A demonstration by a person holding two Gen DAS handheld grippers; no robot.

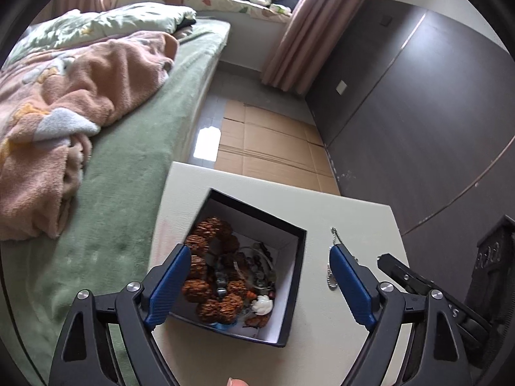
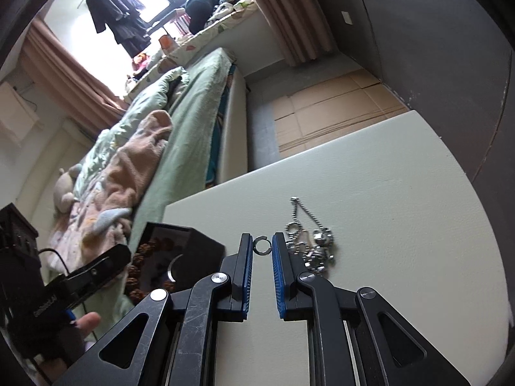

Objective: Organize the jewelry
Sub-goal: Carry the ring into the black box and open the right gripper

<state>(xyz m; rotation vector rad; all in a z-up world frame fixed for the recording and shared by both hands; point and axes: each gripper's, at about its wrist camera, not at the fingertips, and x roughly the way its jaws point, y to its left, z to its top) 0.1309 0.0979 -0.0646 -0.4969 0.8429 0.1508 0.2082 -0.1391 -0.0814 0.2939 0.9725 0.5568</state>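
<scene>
A black box with a white inside (image 1: 294, 276) stands on the pale table (image 1: 354, 222) and holds a bracelet of big brown beads (image 1: 209, 273) and several smaller pieces. My left gripper (image 1: 257, 254) is open above the box, one finger over its left wall. A silver chain (image 1: 333, 257) lies right of the box. In the right wrist view my right gripper (image 2: 262, 246) has its jaws narrowly apart around a small silver open ring (image 2: 263, 245) at the fingertips, low over the table (image 2: 402, 193). The silver chain pile (image 2: 309, 241) lies just right of it. The box (image 2: 180, 251) is to the left.
A bed with a green sheet (image 1: 135, 160) and a pink blanket (image 1: 64, 96) borders the table's left side. Flattened cardboard (image 1: 270, 141) covers the floor beyond the table. A dark wall panel (image 1: 418, 112) runs along the right. The right gripper's body (image 1: 418, 286) shows at right.
</scene>
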